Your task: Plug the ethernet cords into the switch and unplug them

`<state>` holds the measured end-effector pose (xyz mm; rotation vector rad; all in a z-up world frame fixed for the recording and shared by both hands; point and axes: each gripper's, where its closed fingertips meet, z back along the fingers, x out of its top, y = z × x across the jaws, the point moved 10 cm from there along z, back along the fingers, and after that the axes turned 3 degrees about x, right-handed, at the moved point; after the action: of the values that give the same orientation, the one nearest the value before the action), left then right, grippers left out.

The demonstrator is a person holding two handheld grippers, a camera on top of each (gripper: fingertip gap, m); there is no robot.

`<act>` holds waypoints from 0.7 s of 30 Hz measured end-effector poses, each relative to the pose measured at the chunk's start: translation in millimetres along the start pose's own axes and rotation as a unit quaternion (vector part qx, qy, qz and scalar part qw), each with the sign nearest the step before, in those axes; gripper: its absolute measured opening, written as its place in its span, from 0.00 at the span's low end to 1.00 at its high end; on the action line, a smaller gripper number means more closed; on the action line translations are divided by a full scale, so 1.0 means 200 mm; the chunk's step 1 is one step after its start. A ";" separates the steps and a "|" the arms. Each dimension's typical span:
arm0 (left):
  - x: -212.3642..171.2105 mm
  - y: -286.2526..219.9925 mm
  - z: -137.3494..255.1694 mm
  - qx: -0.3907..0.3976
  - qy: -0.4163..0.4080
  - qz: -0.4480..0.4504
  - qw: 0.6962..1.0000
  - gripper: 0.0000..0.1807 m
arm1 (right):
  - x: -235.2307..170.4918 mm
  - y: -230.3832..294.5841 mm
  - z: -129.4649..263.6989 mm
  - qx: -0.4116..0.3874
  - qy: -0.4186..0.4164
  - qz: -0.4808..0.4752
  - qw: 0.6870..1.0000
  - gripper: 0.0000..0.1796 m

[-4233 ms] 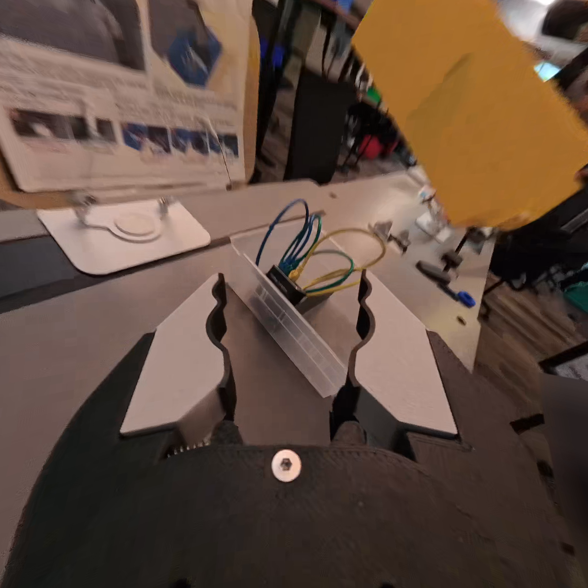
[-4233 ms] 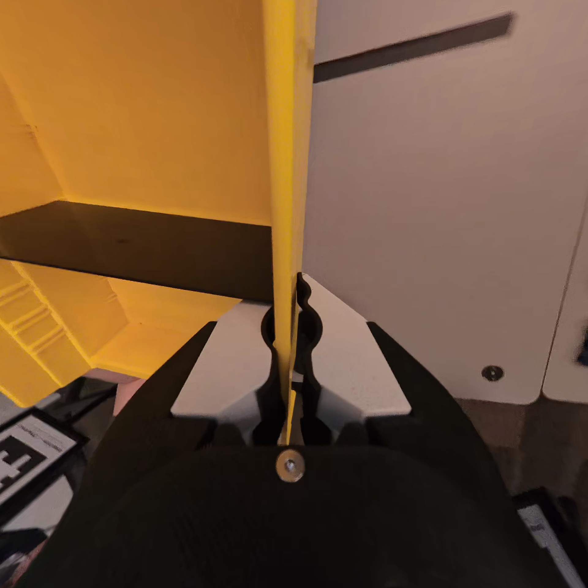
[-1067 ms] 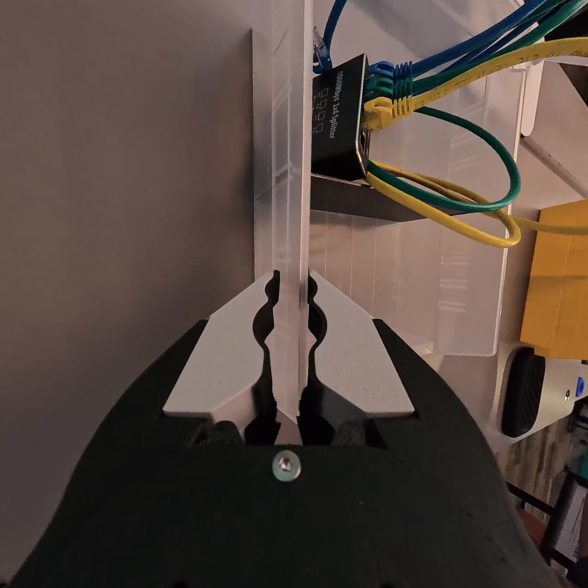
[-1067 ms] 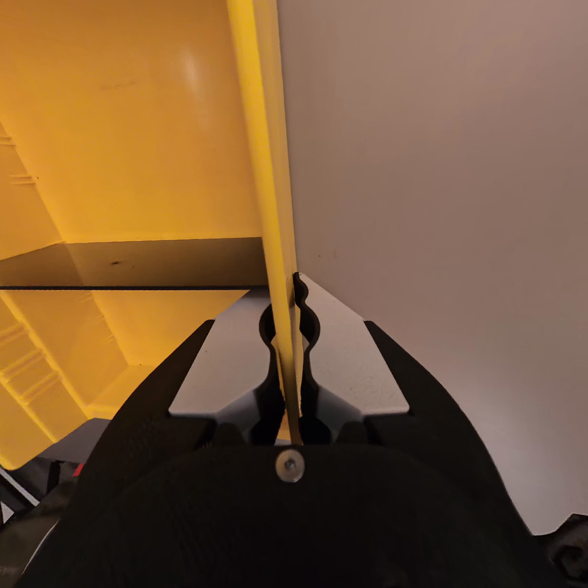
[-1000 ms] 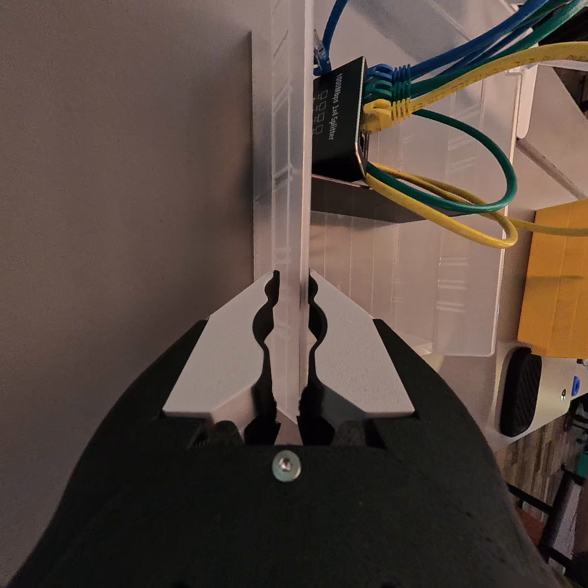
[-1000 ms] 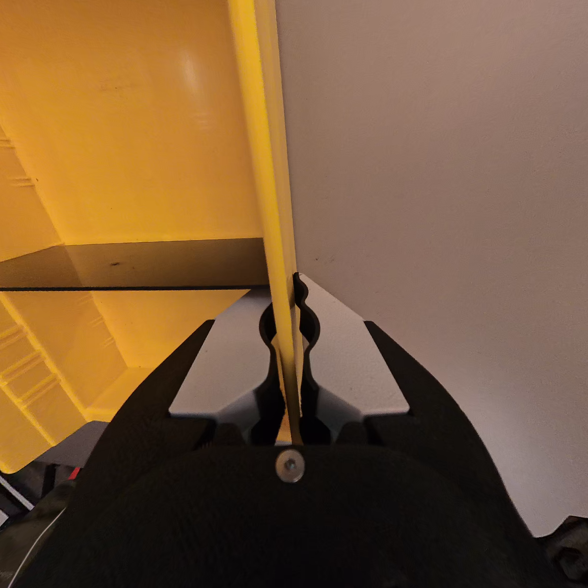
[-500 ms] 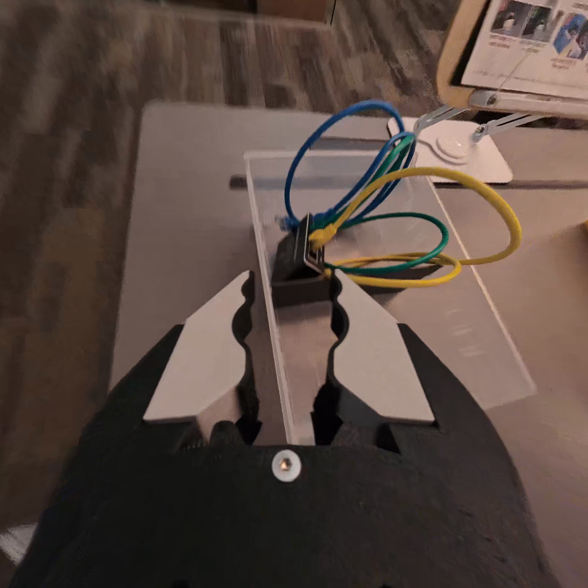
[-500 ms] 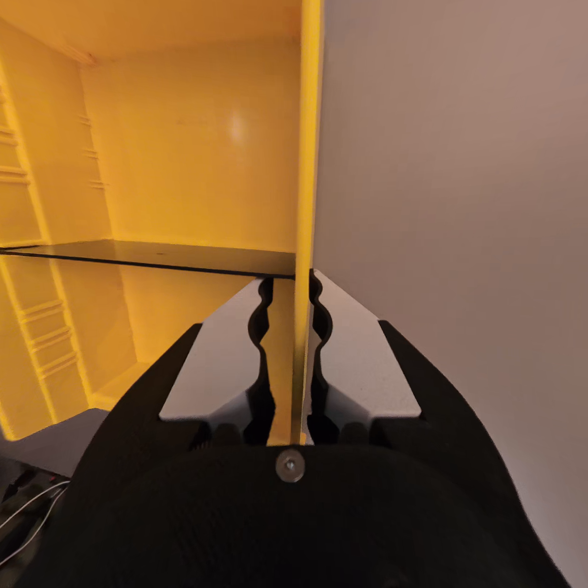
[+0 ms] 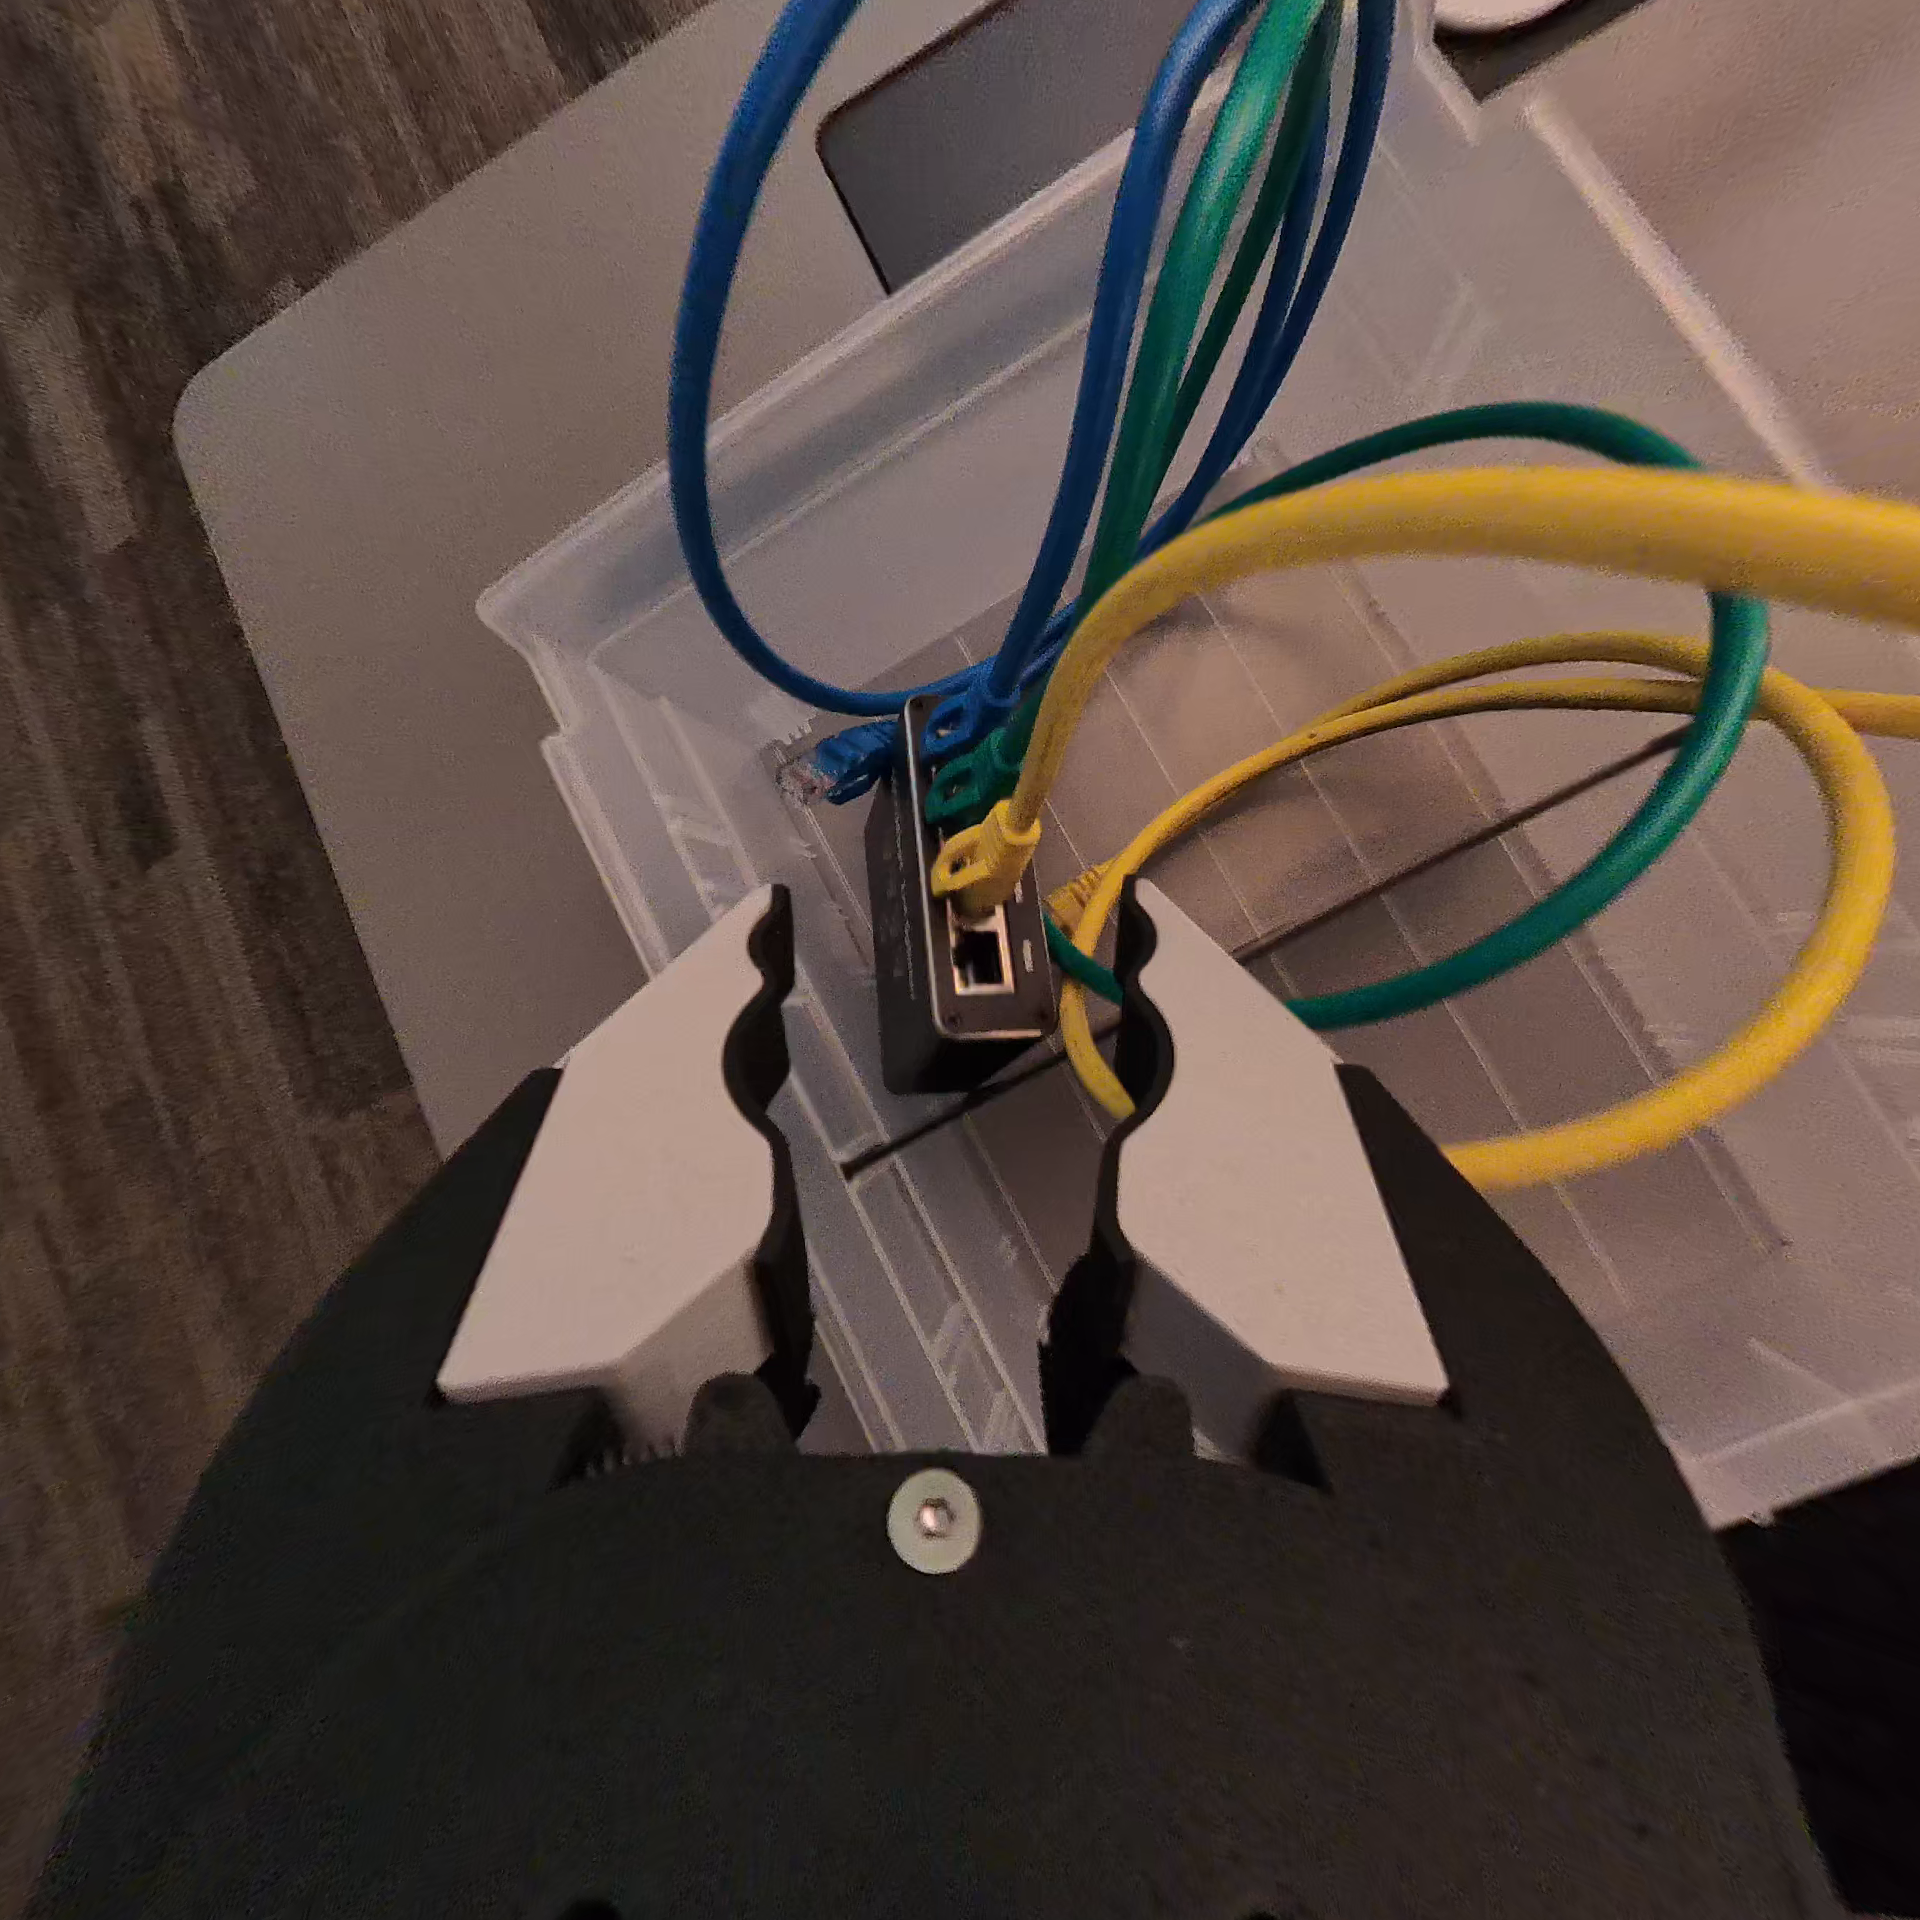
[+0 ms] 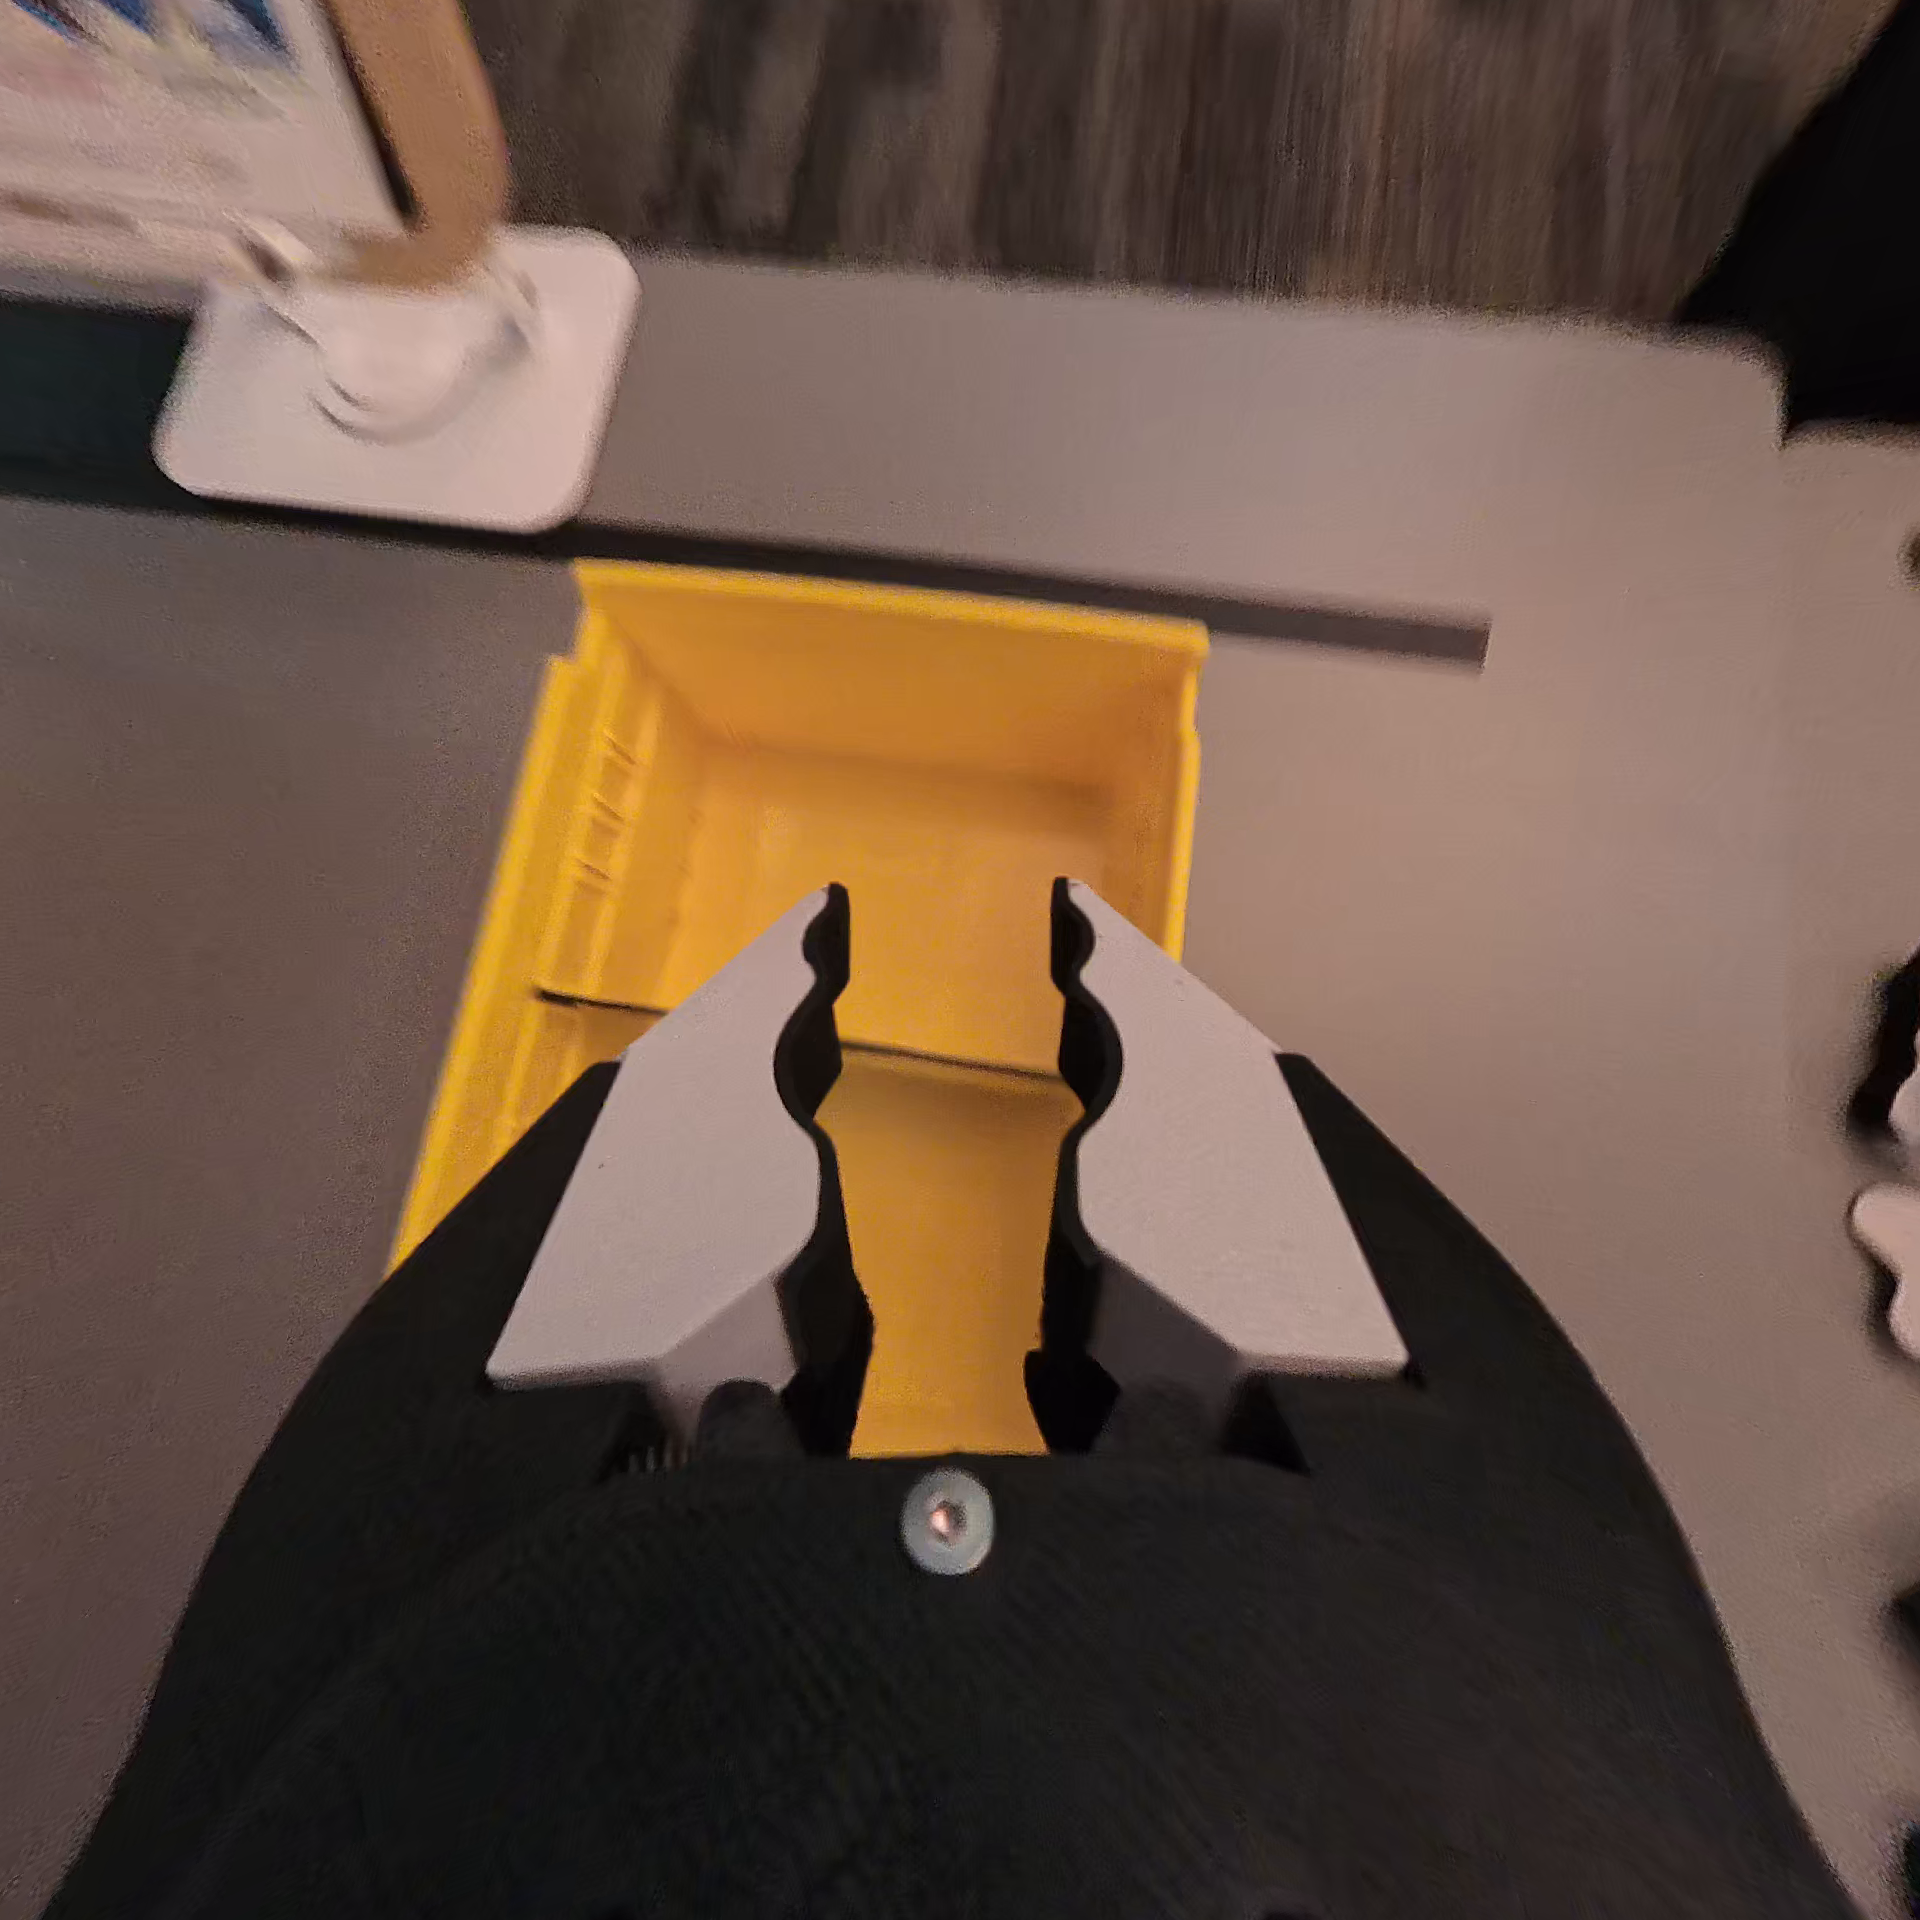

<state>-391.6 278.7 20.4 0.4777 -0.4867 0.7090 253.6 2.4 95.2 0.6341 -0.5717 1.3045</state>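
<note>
A small black switch [image 9: 940, 935] stands on its side in a clear plastic bin [image 9: 1507, 1039]. Blue [image 9: 717, 343], green [image 9: 1621, 914] and yellow [image 9: 1558, 520] ethernet cords loop up from it; a blue, a green and a yellow plug sit in its ports, one port is empty, and a loose blue plug [image 9: 831, 769] lies beside it. My left gripper [image 9: 954, 904] is open and empty, just above the switch. My right gripper [image 10: 943, 894] is open and empty above an empty yellow bin [image 10: 831, 644].
Both bins rest on a grey table [image 10: 1455, 831]. A white stand base [image 10: 395, 416] holding a board sits at the table's back edge. Wood floor [image 9: 135, 727] lies beyond the table's left edge. Dark and white objects [image 10: 1896, 1195] are at the far right. The tips of one gripper are about 70 cm away from the tips of the other.
Both grippers have let go of their bin walls and opened. The left has moved in over the switch; the right has pulled back above the yellow bin.
</note>
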 end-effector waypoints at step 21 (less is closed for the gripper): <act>0.03 -0.03 -0.10 0.077 0.145 -0.030 0.986 0.29 | 0.23 0.54 -0.11 0.106 -0.105 0.156 0.976 0.21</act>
<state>-377.1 288.9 7.0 0.5214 -0.1440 0.7473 156.2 64.8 123.7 0.8922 -0.7324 1.6187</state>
